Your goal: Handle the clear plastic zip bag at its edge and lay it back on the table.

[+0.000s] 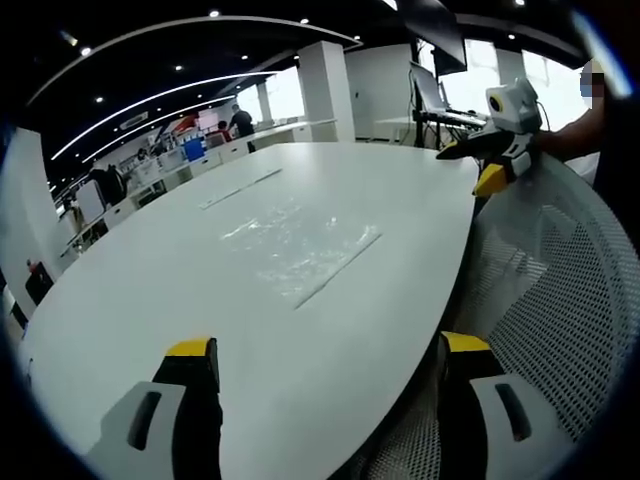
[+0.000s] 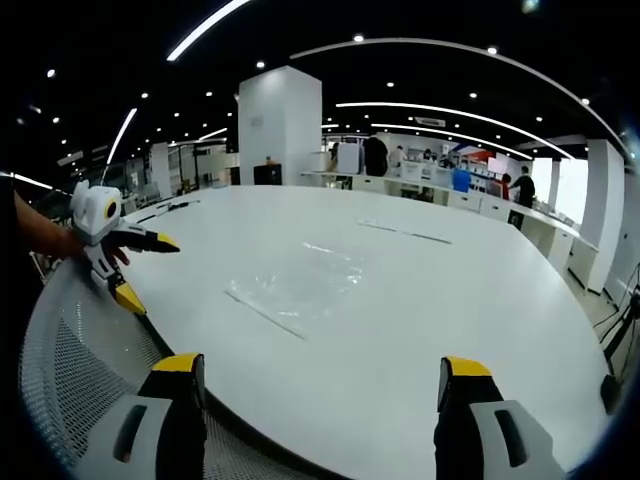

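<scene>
The clear plastic zip bag [image 1: 300, 245] lies flat on the white oval table [image 1: 150, 290], its zip edge toward the near rim. My left gripper [image 1: 328, 348] is open and empty, its jaws straddling the table's rim short of the bag. The right gripper [image 1: 470, 165] hovers at the table's edge on the right, open, held by a hand. In the right gripper view the bag [image 2: 300, 280] rests ahead of my right gripper [image 2: 320, 365], whose jaws stand wide apart above the table [image 2: 460, 290]. The left gripper [image 2: 147, 270] shows at the left, open.
A white mesh chair back [image 1: 560, 280] [image 2: 80, 350] stands against the table's near edge. A long flat strip [image 1: 240, 188] [image 2: 405, 232] lies on the table beyond the bag. A white pillar [image 2: 280, 125], desks and people are far behind.
</scene>
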A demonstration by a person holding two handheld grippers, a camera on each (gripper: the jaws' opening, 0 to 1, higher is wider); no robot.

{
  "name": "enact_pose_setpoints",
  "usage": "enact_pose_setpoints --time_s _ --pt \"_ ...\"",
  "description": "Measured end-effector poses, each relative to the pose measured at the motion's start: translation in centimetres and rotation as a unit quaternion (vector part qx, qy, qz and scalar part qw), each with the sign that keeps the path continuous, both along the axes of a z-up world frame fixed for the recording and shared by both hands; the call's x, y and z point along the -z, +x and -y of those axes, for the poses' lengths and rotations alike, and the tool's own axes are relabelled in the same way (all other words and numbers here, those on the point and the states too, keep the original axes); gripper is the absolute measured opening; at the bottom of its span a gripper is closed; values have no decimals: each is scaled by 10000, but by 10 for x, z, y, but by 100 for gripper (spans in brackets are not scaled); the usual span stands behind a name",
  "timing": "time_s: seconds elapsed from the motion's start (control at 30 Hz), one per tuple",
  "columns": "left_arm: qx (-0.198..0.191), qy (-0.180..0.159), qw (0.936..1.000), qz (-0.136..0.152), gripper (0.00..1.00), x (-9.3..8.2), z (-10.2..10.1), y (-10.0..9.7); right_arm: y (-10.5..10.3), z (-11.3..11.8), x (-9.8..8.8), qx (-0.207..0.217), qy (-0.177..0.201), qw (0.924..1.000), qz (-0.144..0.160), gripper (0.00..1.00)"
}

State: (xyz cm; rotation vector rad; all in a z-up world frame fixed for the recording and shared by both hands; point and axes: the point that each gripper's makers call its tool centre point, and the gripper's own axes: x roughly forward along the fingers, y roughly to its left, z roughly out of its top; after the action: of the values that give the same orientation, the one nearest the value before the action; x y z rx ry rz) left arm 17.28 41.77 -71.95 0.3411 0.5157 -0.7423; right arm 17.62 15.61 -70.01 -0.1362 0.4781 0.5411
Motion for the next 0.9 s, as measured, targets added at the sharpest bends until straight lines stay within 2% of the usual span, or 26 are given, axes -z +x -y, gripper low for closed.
enact_pose_setpoints --time_s 0.67,0.9 --pt "32 -16 10000 -45 87 0 2 -1 -2 -2 -4 23 9 10000 -11 97" --pt "-217 -122 9997 -58 88 -5 -5 5 -2 -1 -3 38 20 10000 -15 97"
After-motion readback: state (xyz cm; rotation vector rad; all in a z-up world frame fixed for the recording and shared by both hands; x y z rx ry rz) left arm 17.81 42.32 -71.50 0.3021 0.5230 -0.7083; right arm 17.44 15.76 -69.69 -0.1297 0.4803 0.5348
